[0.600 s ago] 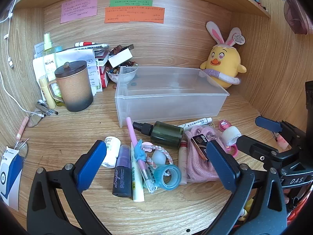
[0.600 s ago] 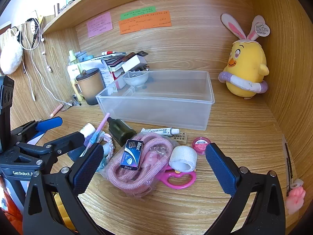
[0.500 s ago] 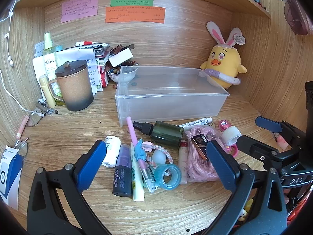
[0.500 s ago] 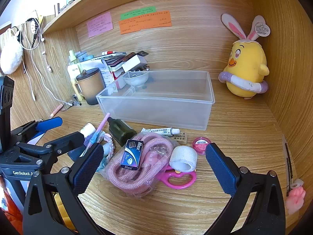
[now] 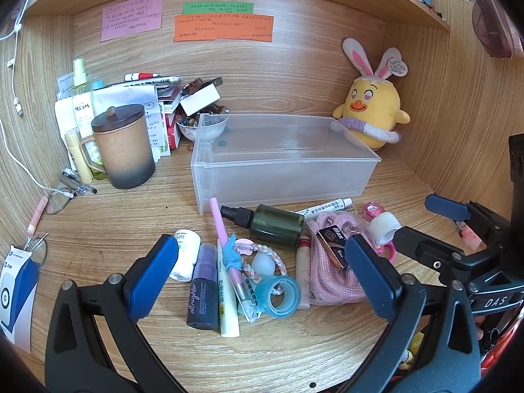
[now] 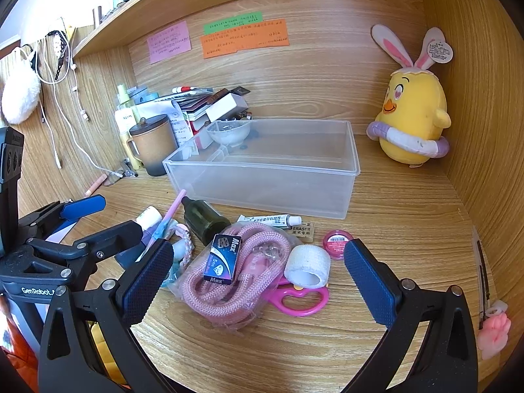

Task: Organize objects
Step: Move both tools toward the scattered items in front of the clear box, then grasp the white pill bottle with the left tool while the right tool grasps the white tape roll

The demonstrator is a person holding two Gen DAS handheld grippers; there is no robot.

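Note:
A clear plastic bin (image 5: pixel 281 160) stands empty at the back of the desk; it also shows in the right wrist view (image 6: pixel 262 177). In front of it lies a heap of small items: a dark green spray bottle (image 5: pixel 268 224), a pink pen (image 5: pixel 226 245), a blue tape roll (image 5: pixel 278 296), a black tube (image 5: pixel 203 298), a pink rope (image 6: pixel 229 275) with a Max staple box (image 6: pixel 222 258) on it, a white bandage roll (image 6: pixel 308 265) and pink scissors (image 6: pixel 301 298). My left gripper (image 5: pixel 262 281) is open and empty above the heap. My right gripper (image 6: pixel 258 281) is open and empty over the rope.
A brown lidded mug (image 5: pixel 122 150) and stacked papers and bottles (image 5: pixel 98 104) stand at the back left. A yellow plush chick (image 6: pixel 412 118) sits at the back right. A small bowl (image 5: pixel 203 127) sits behind the bin. Wooden walls close both sides.

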